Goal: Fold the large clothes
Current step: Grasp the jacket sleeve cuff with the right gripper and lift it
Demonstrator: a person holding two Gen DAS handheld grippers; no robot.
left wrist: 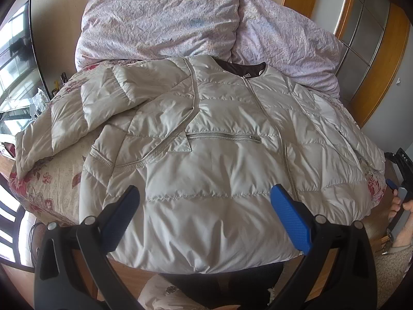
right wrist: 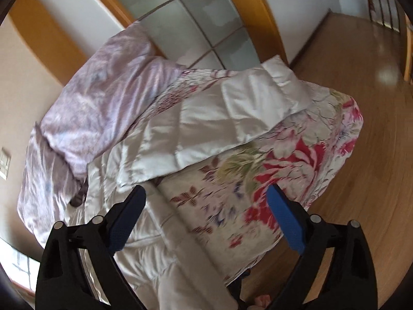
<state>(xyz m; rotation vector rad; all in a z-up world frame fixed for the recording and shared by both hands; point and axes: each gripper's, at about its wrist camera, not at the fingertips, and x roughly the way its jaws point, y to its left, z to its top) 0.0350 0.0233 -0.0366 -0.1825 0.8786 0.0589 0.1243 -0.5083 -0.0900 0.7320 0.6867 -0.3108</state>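
- The pale beige quilted puffer jacket [left wrist: 219, 160] lies front-up, spread over the bed straight ahead of the left gripper [left wrist: 205, 208], its hem nearest the fingers and its dark-lined collar at the far end.
- The left gripper has its jaws spread wide and nothing between them; the blue pads [left wrist: 290, 218] hover above the jacket's lower part without visibly touching it.
- One sleeve of the jacket is folded across its chest, ahead and to the left of that gripper; the other sleeve trails off to the right edge.
- The right gripper [right wrist: 206, 217] is likewise wide open and holds nothing; the jacket's outstretched sleeve [right wrist: 232, 111] lies ahead of it, across the bed.
- Below and between its fingers shows the floral cream-and-red bedspread [right wrist: 271, 180], with the jacket's side under its left finger.
- Beyond the jacket, a crumpled lilac duvet [left wrist: 165, 23] is heaped at the head of the bed, close behind the collar.
- A wooden-framed frosted glass door [right wrist: 196, 23] stands beyond the bed, and light wooden floor [right wrist: 361, 82] runs off to the right.
- In the left wrist view, the right gripper and the person's hand [left wrist: 402, 219] are cut off at the right rim.
- The right wrist view is motion-blurred, so seams and stitching there are hard to make out.
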